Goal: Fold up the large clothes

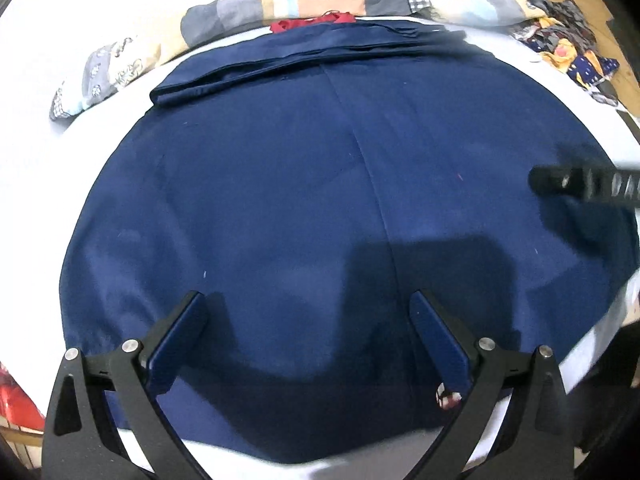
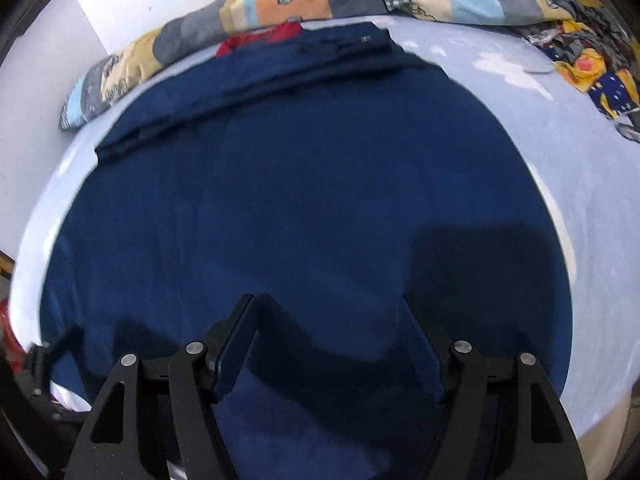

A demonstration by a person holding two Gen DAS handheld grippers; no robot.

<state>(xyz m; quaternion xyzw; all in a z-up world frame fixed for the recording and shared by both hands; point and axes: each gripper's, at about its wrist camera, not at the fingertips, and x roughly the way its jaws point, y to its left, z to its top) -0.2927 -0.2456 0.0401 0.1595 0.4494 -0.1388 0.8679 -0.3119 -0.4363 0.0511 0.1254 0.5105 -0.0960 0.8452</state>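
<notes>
Quilt [image 1: 248, 8] and patterned clothes [image 1: 568, 52] border navy garment [image 1: 300, 184].

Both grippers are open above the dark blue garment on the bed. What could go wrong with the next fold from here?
1. The navy garment lies smooth; open jaws of the left gripper or right gripper might pinch the bedsheet underneath too.
2. The folded band at the far edge may come undone when dragged.
3. The red cloth could be caught in.
</notes>
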